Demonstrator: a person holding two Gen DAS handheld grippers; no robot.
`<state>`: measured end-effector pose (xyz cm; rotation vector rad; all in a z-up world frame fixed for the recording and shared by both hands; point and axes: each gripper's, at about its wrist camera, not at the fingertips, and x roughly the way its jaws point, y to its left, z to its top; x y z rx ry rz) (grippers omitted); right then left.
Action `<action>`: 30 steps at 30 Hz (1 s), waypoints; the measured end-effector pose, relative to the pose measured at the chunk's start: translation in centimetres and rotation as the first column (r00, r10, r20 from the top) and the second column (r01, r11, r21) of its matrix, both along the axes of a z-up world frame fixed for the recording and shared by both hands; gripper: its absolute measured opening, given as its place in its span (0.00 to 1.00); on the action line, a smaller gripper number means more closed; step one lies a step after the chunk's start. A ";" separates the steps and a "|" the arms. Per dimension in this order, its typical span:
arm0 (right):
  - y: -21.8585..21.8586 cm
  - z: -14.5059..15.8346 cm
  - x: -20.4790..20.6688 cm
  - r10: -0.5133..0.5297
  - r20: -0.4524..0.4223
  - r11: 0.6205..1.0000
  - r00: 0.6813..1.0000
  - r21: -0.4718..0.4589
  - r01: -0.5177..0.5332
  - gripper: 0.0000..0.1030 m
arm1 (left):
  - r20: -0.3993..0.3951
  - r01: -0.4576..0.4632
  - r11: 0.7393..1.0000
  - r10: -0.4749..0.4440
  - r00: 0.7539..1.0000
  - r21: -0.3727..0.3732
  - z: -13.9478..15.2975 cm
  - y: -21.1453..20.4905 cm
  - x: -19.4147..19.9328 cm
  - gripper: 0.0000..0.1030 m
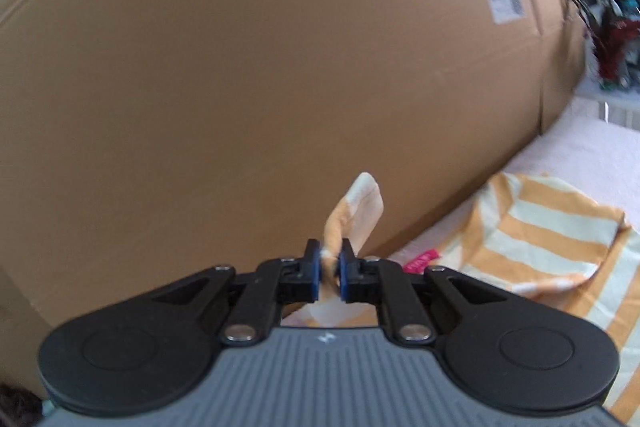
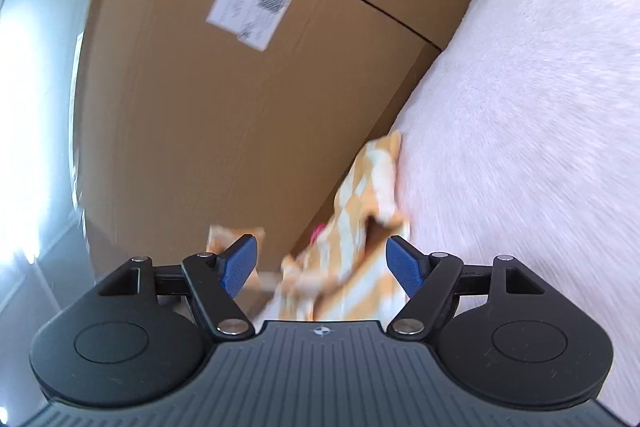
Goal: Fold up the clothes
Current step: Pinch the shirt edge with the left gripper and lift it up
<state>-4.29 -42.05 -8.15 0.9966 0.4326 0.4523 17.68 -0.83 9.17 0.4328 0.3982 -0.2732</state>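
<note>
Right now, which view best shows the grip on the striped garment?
The left wrist view: the left gripper pinches the striped garment between its pads. The right wrist view shows blurred garment between the open right gripper.

Garment (image 1: 552, 239) lies on the bed (image 1: 592, 151) (right), against the carton (image 1: 240, 87) behind

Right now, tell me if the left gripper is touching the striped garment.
Touching. The left wrist view shows the left gripper shut on a bunched fold of the striped garment, blue pads pressing both sides.
</note>
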 end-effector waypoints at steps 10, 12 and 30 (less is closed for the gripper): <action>3.2 -0.1 -13.8 0.103 -0.083 0.904 0.991 -0.408 -0.128 0.73 | 0.019 -0.178 0.971 0.183 0.983 -0.161 5.3 6.5 3.3 0.10; 4.2 -1.0 -14.3 0.072 -0.093 0.866 0.993 -0.488 -0.109 0.73 | 0.011 -0.191 0.967 0.196 0.981 -0.166 5.7 6.6 3.6 0.10; 10.1 1.5 -12.5 0.252 0.047 0.795 0.966 -0.579 -0.179 0.06 | 0.029 -0.284 0.939 0.295 0.955 -0.192 9.1 6.6 3.8 0.10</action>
